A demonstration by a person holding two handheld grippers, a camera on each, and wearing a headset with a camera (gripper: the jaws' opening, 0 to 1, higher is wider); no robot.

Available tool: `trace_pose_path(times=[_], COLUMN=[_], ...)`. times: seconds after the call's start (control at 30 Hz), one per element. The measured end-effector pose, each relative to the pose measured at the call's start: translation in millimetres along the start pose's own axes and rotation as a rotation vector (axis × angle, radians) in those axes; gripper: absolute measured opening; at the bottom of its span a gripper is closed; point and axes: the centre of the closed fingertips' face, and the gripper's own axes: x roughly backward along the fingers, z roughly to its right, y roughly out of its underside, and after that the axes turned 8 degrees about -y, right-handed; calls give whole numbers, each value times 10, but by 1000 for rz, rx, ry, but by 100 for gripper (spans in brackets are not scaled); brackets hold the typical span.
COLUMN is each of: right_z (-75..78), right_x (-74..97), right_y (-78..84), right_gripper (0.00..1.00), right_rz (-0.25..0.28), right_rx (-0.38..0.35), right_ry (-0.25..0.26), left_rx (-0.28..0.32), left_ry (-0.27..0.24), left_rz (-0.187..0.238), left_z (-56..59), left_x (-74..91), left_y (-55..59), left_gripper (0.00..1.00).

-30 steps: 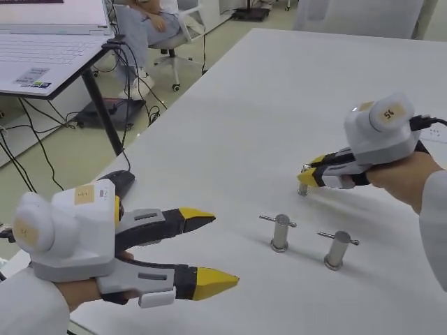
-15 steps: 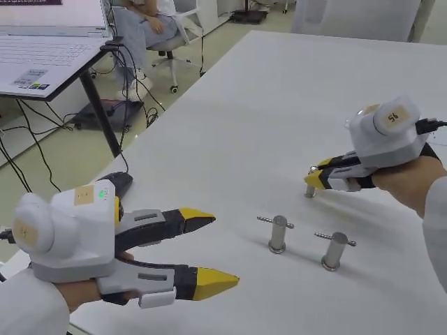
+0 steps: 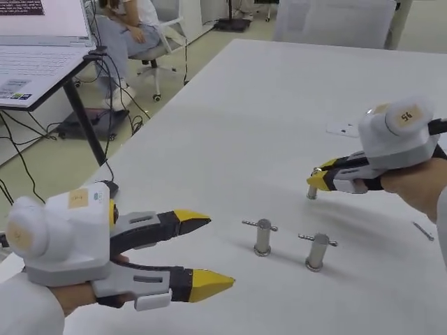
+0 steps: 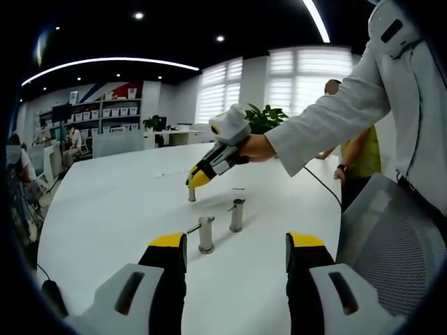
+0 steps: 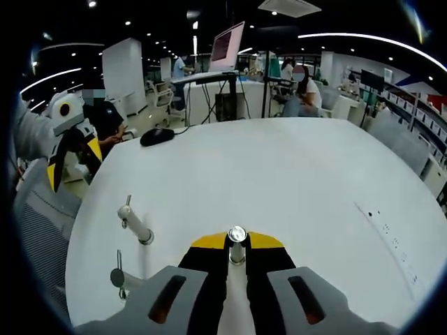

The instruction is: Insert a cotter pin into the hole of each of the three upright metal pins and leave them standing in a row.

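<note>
Left gripper (image 3: 221, 251): I hold it low over the near left corner of the desk (image 3: 279, 91), its jaws spread wide and empty. I judge it is parked there to stay clear while the other side works, and its own view looks along the open jaws at the row. Right gripper (image 3: 312, 181): the jaws are drawn narrow and closed on the head of the third metal pin (image 5: 237, 235). That pin stands upright toward the desk's right edge and farther from the near edge than its fellows. The grip, as I read it, steadies the pin or sets it in line. First metal pin (image 3: 262, 237) and second metal pin (image 3: 316, 251): both stand upright, side by side but apart, close to the near edge. Each carries a cotter pin (image 3: 249, 224) crosswise through its upper part, so two of the three look finished. Loose thin rod (image 3: 422, 231): it lies flat by the right edge, beyond the second metal pin, and is possibly a spare cotter pin, though it is too small to say. Hard to make out: the right gripper's jaws cover the hole of the third metal pin, so I cannot tell whether anything passes through it. In the head view only its lower stem shows below the yellow tips. The second metal pin's base is cut off by my own gripper in the right gripper view.
</note>
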Motion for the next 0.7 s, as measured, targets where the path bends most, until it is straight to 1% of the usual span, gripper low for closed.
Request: trace_pose_path(times=[0.17,0.27,0.4,0.5,0.7], right_z=[-34,-75,-141,-214,-377], right_x=[189,292,440,542,695], right_y=[32,59,107,145,218], right_gripper=[9,9,9,9,9], right_rz=[2,-1,-1,0,-1], right_rx=[-8,-7,-14,-20,-19], right_ry=[12,15,20,20,12], left_rx=[-7,-14,-21,-27,-32], left_ry=[12,16,26,35,48], left_rz=[-1,1,4,3,0], left_z=[50,58,102,136,179], left_x=[-5,-3,-10,-18,-24], left_y=[-25,-52,-87,-99,-98], left_gripper=[57,57,57,57,57])
